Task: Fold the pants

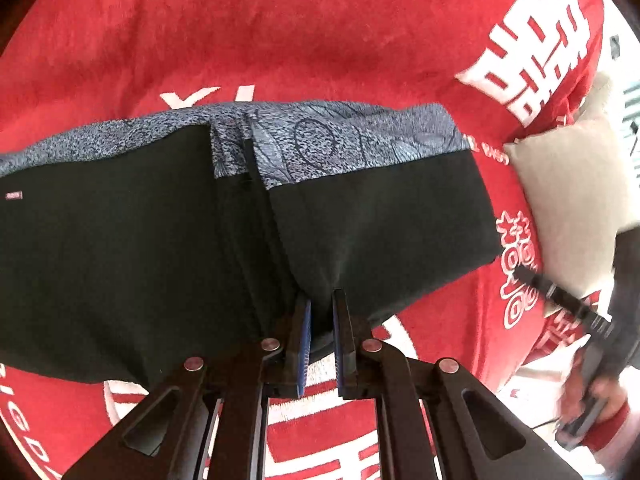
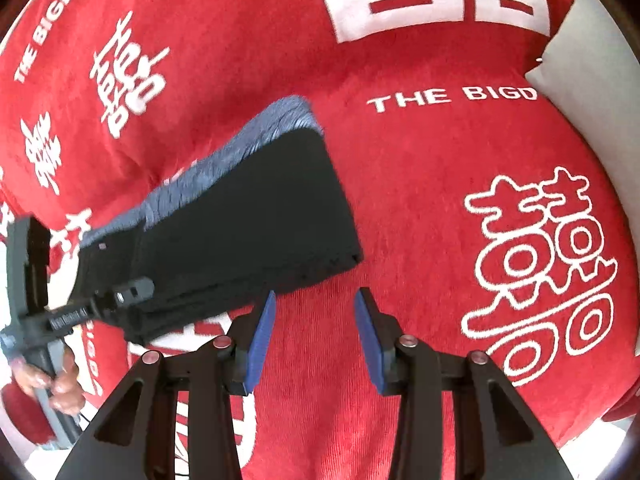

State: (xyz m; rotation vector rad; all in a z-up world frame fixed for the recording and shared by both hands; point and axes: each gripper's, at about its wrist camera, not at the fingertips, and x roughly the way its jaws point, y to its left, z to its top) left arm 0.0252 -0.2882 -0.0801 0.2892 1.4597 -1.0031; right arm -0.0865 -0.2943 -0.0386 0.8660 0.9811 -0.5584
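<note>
Left gripper (image 1: 321, 300): jaws pinched on pants (image 1: 160, 240) hem. Right gripper (image 2: 316, 300): jaws half open, empty, probably short of cloth. We seat corner deep, lift evenly.

Both views are bright and evenly lit, seemingly by daylight; the red blanket (image 1: 320, 40) shows only soft, faint shadows, while the black pants (image 1: 120, 260) lose nearly all detail. Fisheye bending curves everything toward dark, vignetted corners; the hand (image 2: 52, 380) at the frame edge is smeared with motion blur, and the pale pillow (image 1: 568, 200) looks washed out.
</note>
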